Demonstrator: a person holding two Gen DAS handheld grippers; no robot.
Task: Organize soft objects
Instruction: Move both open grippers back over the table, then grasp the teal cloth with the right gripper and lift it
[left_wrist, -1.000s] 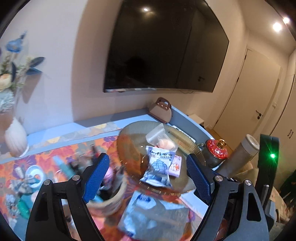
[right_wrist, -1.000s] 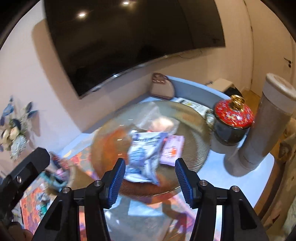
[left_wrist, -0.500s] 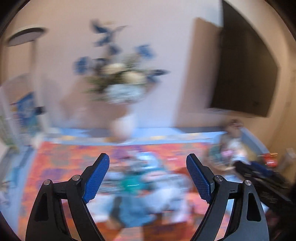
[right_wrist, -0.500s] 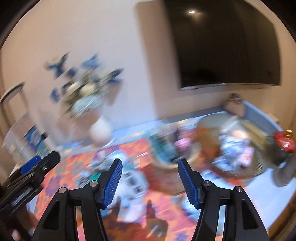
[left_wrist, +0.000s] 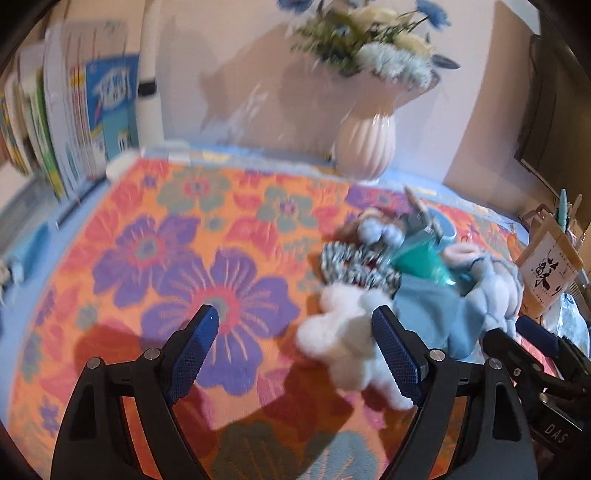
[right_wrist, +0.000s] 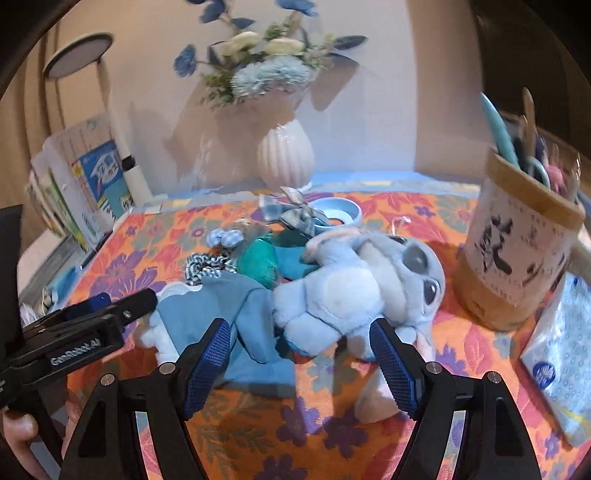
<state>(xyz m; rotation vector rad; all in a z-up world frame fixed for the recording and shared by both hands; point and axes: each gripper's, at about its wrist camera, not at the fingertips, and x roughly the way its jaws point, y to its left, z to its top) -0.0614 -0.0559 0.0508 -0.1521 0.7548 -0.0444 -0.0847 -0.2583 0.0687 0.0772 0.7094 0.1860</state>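
We tilt both grippers down over the floral cloth (left_wrist: 155, 258): left gripper (left_wrist: 295, 354) spread and empty, right gripper (right_wrist: 299, 354) just widened, empty above the blue plush toy (right_wrist: 354, 284); a pen holder (right_wrist: 517, 251) stands right.

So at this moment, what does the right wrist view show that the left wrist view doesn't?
Only the right wrist view shows the blue plush toy's face, the round lamp head, the tissue pack and the whole pen holder.

Only the left wrist view shows the white plush nearly whole, by the open left tongs, with wide bare floral cloth to its left.

Both share the white vase of flowers, the books, the teal item, the striped scrunchie and the blue cloth. The right tongs have just been opening, empty.
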